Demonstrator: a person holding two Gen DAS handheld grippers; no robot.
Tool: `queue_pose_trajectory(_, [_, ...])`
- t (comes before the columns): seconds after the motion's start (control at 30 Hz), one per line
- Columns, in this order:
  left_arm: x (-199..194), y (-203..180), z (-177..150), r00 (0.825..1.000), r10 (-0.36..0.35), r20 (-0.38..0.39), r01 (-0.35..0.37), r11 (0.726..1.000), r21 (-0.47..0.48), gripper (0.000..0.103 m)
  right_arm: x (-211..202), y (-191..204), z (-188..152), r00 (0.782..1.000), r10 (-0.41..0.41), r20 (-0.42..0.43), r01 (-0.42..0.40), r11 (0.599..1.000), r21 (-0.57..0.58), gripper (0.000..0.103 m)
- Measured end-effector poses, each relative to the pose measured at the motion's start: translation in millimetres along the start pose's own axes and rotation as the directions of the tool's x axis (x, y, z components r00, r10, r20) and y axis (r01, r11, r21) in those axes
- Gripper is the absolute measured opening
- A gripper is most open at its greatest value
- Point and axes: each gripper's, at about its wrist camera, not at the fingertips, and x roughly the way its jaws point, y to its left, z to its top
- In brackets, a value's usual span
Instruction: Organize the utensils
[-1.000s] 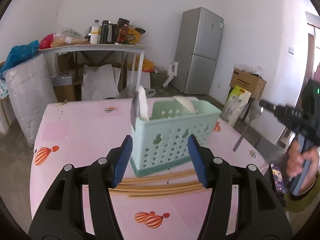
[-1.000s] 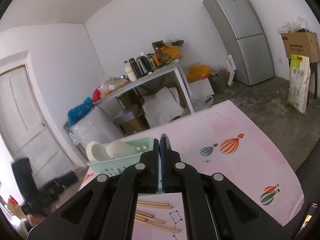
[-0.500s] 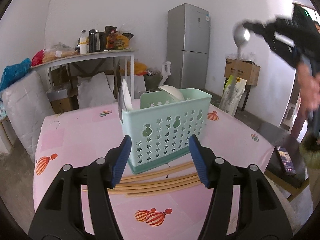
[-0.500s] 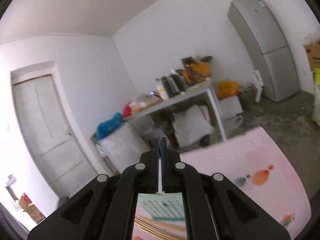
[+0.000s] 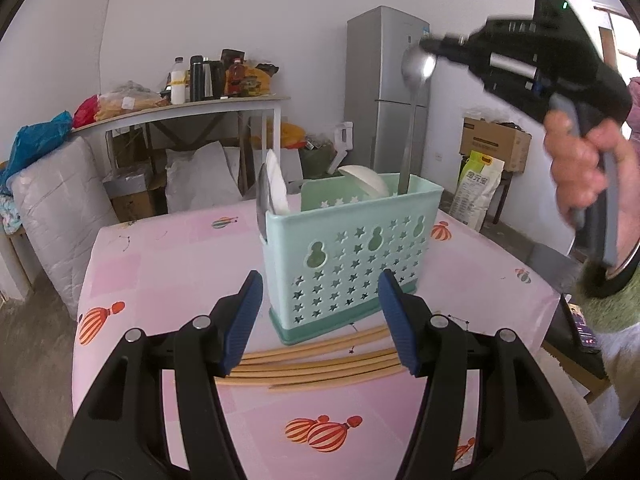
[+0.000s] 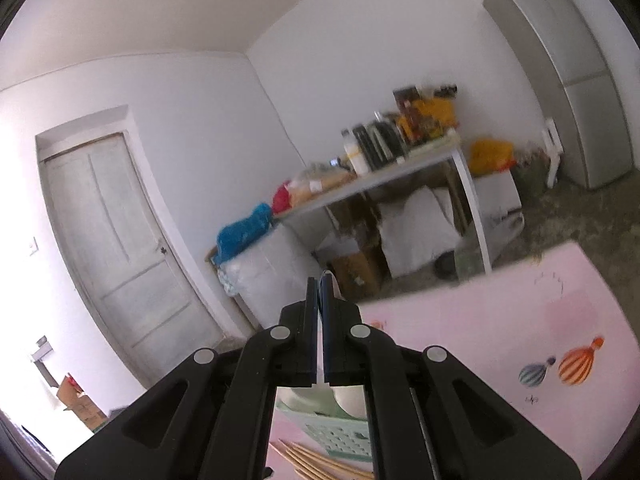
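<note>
Right gripper [image 6: 320,300], jaws closed on a thin utensil edge, was above the green caddy [image 6: 320,428] and chopsticks [image 6: 316,460].

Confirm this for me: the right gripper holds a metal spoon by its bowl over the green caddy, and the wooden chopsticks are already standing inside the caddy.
Not quite. The chopsticks are not in the green caddy; the left wrist view shows them lying flat on the pink table in front of it. The rest holds: the right gripper pinches the metal spoon by its bowl, handle hanging into the caddy.
</note>
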Motion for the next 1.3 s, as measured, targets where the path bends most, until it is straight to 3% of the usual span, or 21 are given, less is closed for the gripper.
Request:
queue_pose_trajectory(0.2, [5,0,-4,1.000,-0.009,-0.015,0.009,1.000,0.006,0.057,17,-47,-40,0.986,-0.101,-0.133,0.113,0.990,0.082,0.003])
queue_pose_trajectory(0.33, [5,-3,-3,1.000,-0.009,-0.007,0.009,1.000,0.011,0.059,10,-49,-52,0.974,-0.156,-0.164,0.167,0.984,0.055,0.004])
queue_pose_trajectory(0.43, [6,-3,-2,1.000,-0.009,-0.001,0.009,1.000,0.011,0.059,6,-44,-52,0.967,-0.186,-0.176,0.191,0.981,0.015,0.021])
queue_pose_trajectory(0.5, [5,-3,-3,1.000,-0.006,0.000,0.006,1.000,0.013,0.059,9,-37,-52,0.961,-0.200,-0.191,0.197,0.980,-0.034,0.041])
queue_pose_trajectory(0.6, [6,-4,-4,1.000,0.000,-0.007,0.000,1.000,0.018,0.060,16,-25,-53,0.952,-0.214,-0.220,0.195,0.975,-0.108,0.061])
queue_pose_trajectory(0.8, [4,-2,-8,1.000,0.021,-0.011,-0.020,0.999,0.031,0.061,53,2,-54,0.918,-0.258,-0.301,0.179,0.947,-0.267,0.075])
queue_pose_trajectory(0.97, [4,2,-8,0.999,0.029,-0.018,-0.028,0.999,0.022,0.062,90,20,-55,0.887,-0.321,-0.332,0.176,0.900,-0.399,0.077])
queue_pose_trajectory(1.1, [7,5,-10,0.999,0.025,-0.025,-0.025,1.000,0.012,0.062,108,23,-56,0.849,-0.422,-0.316,0.245,0.846,-0.473,0.077])
queue_pose_trajectory(1.17, [9,6,-10,0.999,0.023,-0.030,-0.023,1.000,0.011,0.062,101,19,-55,0.855,-0.424,-0.297,0.266,0.852,-0.451,0.076])
queue_pose_trajectory(1.23, [11,8,-11,0.999,0.019,-0.034,-0.019,1.000,0.007,0.062,89,14,-53,0.865,-0.418,-0.277,0.285,0.864,-0.416,0.065])
queue_pose_trajectory(1.3, [13,9,-11,0.999,0.014,-0.040,-0.014,1.000,0.003,0.062,79,8,-53,0.859,-0.441,-0.261,0.325,0.862,-0.389,0.038])
